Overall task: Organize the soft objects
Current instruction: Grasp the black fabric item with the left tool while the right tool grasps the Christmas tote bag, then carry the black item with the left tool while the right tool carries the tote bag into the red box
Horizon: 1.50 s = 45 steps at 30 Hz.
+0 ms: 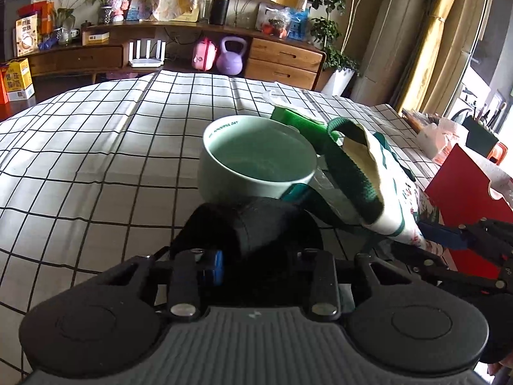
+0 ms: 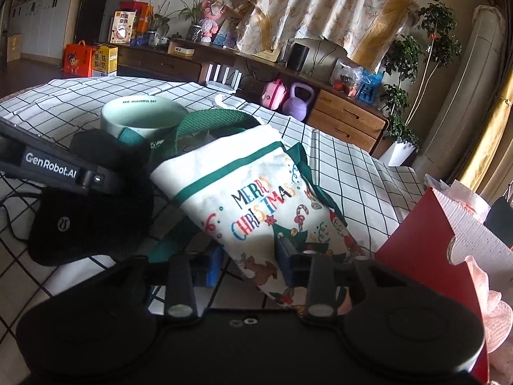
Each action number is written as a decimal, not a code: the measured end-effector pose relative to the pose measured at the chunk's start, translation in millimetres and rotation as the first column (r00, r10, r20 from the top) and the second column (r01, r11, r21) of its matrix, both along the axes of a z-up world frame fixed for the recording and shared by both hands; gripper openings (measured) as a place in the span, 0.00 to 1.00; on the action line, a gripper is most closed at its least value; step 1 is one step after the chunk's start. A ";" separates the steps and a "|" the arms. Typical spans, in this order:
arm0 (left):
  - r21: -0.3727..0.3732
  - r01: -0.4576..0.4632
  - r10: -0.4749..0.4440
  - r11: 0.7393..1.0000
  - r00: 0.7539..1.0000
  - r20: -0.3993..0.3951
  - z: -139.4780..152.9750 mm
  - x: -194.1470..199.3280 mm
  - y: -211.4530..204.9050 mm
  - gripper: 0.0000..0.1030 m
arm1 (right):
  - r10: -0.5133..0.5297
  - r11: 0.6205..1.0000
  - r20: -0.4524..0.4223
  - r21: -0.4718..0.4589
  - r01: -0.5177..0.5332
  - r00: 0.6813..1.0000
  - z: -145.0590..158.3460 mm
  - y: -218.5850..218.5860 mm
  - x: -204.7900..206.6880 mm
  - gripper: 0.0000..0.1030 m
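A low wooden sideboard (image 2: 336,102) with drawers spans the far wall at 12 o'clock. A patterned cloth (image 2: 320,9) hangs above it. Potted plants (image 2: 400,96) stand at 2 o'clock. Yellow curtains (image 1: 449,32) frame a bright window at 3 o'clock.

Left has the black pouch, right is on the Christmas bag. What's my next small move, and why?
Probably ease the left gripper and its black pouch right, toward the Christmas bag. The bag's green-handled mouth is lifted and faces the pouch, with the right gripper on its lower end. Keep clear of the mint mug just ahead.
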<state>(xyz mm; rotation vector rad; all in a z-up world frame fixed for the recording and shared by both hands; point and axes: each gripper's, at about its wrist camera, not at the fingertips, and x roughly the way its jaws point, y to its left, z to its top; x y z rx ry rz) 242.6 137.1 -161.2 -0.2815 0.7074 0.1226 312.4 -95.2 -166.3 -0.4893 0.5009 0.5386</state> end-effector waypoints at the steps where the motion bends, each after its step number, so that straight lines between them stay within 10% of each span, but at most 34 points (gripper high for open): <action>1: -0.001 -0.002 0.002 1.000 1.000 0.002 1.2 -1.4 0.7 0.28 | -0.001 1.000 0.004 0.002 0.001 1.000 1.5 -1.1 -0.1 0.26; 8: 0.033 0.002 -0.002 0.999 1.000 0.008 13.7 -9.5 -4.2 0.16 | -0.023 0.999 0.024 0.038 0.022 0.999 13.9 -11.3 -5.8 0.11; 33: 0.048 0.083 -0.090 0.995 0.981 0.172 87.4 -63.0 -33.3 0.06 | -0.077 0.901 -0.197 0.407 0.153 0.977 101.5 -116.2 -37.4 0.04; 45: -0.013 0.055 -0.054 0.998 0.995 0.083 71.2 -64.9 -5.4 0.07 | -0.066 0.886 -0.198 0.440 0.148 0.978 111.5 -141.7 -49.3 0.05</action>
